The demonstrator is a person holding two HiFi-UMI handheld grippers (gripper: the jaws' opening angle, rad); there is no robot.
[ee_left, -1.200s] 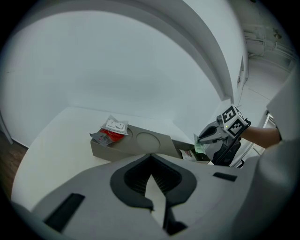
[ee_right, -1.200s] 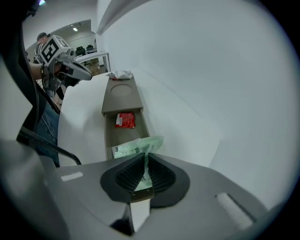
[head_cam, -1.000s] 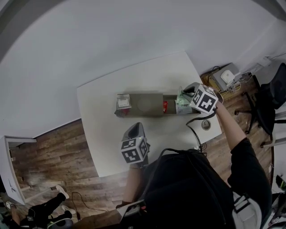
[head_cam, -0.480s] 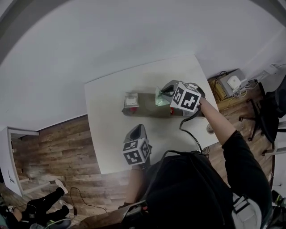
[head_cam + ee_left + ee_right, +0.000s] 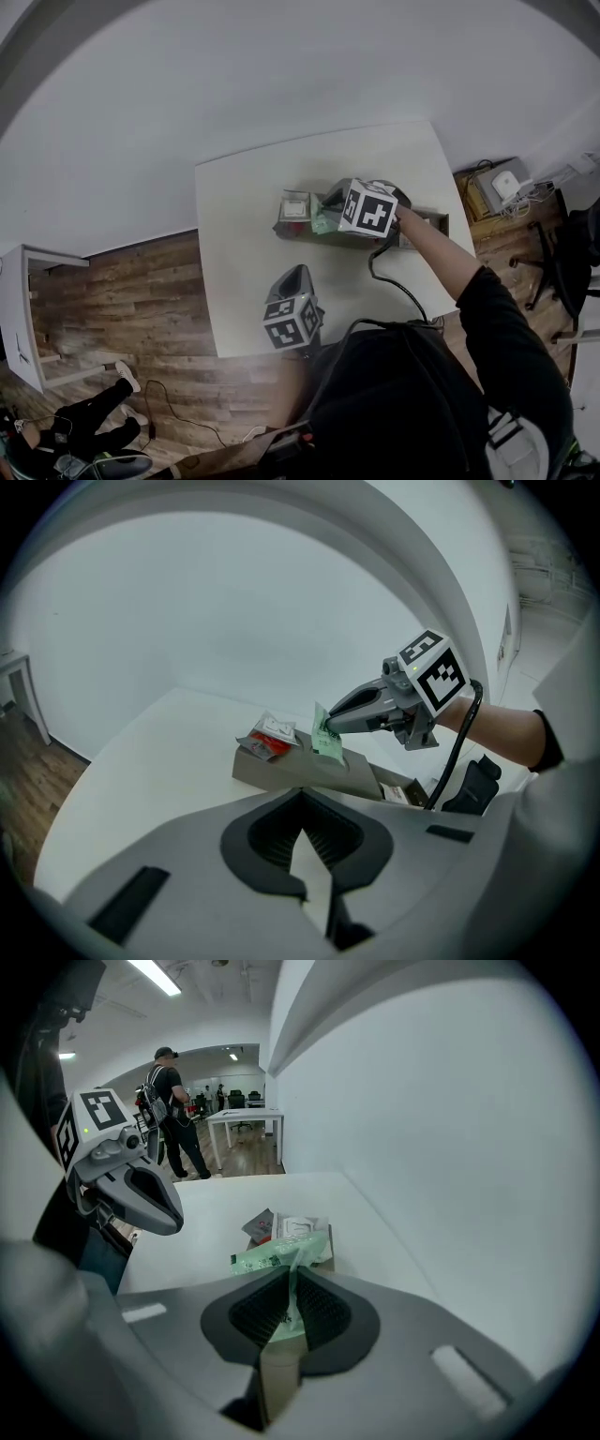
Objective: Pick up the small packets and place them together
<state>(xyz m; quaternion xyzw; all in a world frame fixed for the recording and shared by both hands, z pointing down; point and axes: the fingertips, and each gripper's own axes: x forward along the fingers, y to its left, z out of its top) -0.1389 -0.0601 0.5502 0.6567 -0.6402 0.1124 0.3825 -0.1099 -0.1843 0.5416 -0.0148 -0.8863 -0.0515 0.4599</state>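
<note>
**Item 1: right gripper** (image 5: 327,208). Clenched on the green packet (image 5: 320,223), which is pinched by 1 thin edge. The rest of the packet hangs limp beyond the jaws.

**Item 2: green packet.** In the air above the long tray (image 5: 427,225), just right of the tray's left end.

**Item 3: packet pile** (image 5: 295,206). 1 white and 1 red packet on the tray's left end, with the red corner seeming to stick out past the wall.

**Item 4: left gripper** (image 5: 294,273). Jaws together and empty, at the near side of the surface (image 5: 239,272), well apart from the tray.

**Item 5: further packet** (image 5: 405,795). Lies in the tray's right part.

**Hazards, as judged:**
- The grip is on a slim margin of film, so a quick swing or roll could let the packet slide out.
- Letting go here would probably drop it short of the pile, leaving the 2 groups apart.
- Coming down too low could strike the tray wall or sweep the loose pile off the left end.
- Nothing steadies the light tray, so a nudge may shift it.
</note>
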